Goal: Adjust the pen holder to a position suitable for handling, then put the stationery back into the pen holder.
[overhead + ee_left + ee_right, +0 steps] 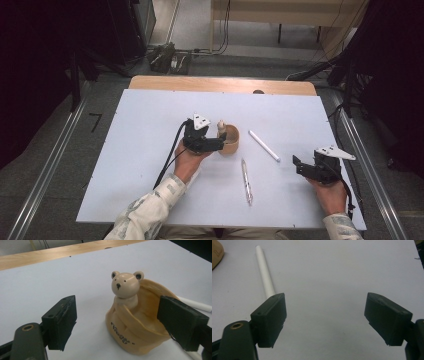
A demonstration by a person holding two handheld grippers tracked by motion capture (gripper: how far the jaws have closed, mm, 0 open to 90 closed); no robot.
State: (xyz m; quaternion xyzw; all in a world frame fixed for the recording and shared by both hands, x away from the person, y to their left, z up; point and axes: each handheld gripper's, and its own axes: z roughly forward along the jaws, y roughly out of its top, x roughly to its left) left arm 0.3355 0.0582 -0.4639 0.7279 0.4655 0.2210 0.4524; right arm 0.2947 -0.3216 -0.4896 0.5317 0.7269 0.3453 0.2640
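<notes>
Left gripper [117,322]: spread, bear cup [136,322] between jaws.
Right gripper [325,320]: spread, empty; white pen [265,275] ahead-left, pointing away.

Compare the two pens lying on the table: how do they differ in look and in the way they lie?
The white pen is plain, opaque white; the clear pen looks see-through with pinkish parts. The white pen lies diagonally, right of the bear-shaped holder; the clear pen runs nearly straight toward the person, nearer the table's front edge. Both lie flat, untouched, outside the holder.

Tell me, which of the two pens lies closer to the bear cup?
The plain white pen, just right of the bear cup; the clear pen lies nearer the person.
</notes>
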